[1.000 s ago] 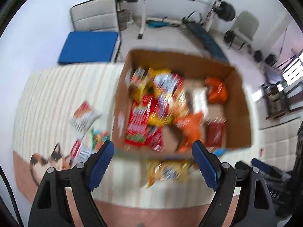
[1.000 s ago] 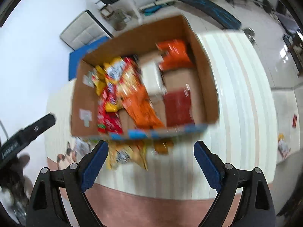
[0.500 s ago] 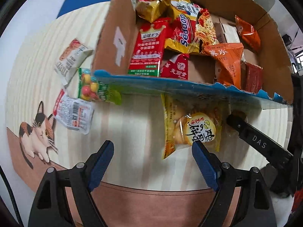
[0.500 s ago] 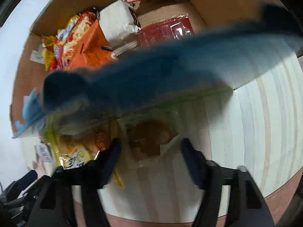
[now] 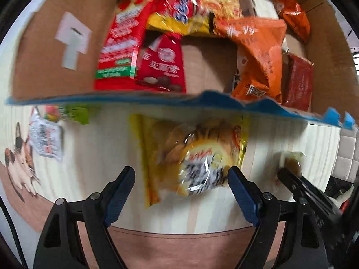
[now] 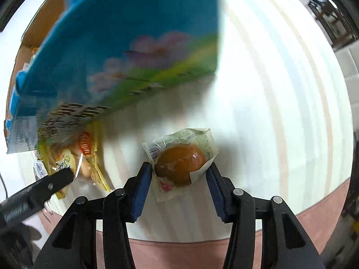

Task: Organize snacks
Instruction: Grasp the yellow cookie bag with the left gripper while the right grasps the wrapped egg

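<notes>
Right wrist view: right gripper (image 6: 178,180) closing around an egg pack (image 6: 179,163) on the table (image 6: 269,112) — left gripper (image 5: 180,187) open over a yellow bag (image 5: 193,157). Box (image 5: 56,56) part-filled; several snacks remain outside.

Snack packets (image 5: 258,51) in box (image 5: 51,51), bun packet (image 5: 193,157) before box, egg packet (image 6: 179,163) right of it

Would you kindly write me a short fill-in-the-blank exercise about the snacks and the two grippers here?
1. The right gripper is closing around a clear packet that holds a ____ egg.
2. The left gripper hangs open over a ____ snack bag.
3. The cardboard box has a torn ____ front rim.
4. At the mat's left edge is a picture of a ____.

Missing words: brown; yellow; blue; cat
</notes>
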Tool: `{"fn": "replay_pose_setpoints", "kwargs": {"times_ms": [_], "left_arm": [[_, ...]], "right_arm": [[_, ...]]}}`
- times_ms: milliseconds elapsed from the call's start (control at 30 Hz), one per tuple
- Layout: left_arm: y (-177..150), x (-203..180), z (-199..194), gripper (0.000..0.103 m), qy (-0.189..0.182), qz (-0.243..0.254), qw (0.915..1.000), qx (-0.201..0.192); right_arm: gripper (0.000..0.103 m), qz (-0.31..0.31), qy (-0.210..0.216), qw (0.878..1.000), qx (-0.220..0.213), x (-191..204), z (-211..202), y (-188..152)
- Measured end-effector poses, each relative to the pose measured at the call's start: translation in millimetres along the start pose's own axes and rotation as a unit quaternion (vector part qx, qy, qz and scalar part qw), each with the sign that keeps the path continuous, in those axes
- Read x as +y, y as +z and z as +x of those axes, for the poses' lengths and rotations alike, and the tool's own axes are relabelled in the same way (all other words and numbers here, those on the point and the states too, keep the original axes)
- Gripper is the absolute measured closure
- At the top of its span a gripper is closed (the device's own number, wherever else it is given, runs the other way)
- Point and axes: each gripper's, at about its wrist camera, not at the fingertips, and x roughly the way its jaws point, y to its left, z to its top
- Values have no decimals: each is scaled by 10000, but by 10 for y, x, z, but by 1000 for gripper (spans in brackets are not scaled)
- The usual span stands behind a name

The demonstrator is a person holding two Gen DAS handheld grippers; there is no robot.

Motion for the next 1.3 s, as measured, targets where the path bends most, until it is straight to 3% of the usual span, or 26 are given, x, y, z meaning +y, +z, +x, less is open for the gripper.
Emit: {"fn": "replay_pose_setpoints", "kwargs": {"times_ms": [200, 400, 500, 900, 1300], "left_arm": [[43, -141, 228, 20, -77, 36, 9998, 197], [-76, -210, 144, 37, -98, 47, 9999, -21], [-173, -158, 110, 40, -135, 23, 9999, -7], [-978, -5, 278, 38, 88, 263, 9994, 212], [-807, -135, 333, 34, 165, 251, 9994, 175]], "right_arm": [[50, -1, -59, 10000, 25, -34, 30, -53], [50, -97, -70, 9999, 71, 42, 79, -32], [51, -158, -77, 9998, 84, 82, 93, 26], [51, -850, -272, 9949, 462, 246, 182, -245], [49, -984, -445, 9929, 504, 428, 279, -282]]}}
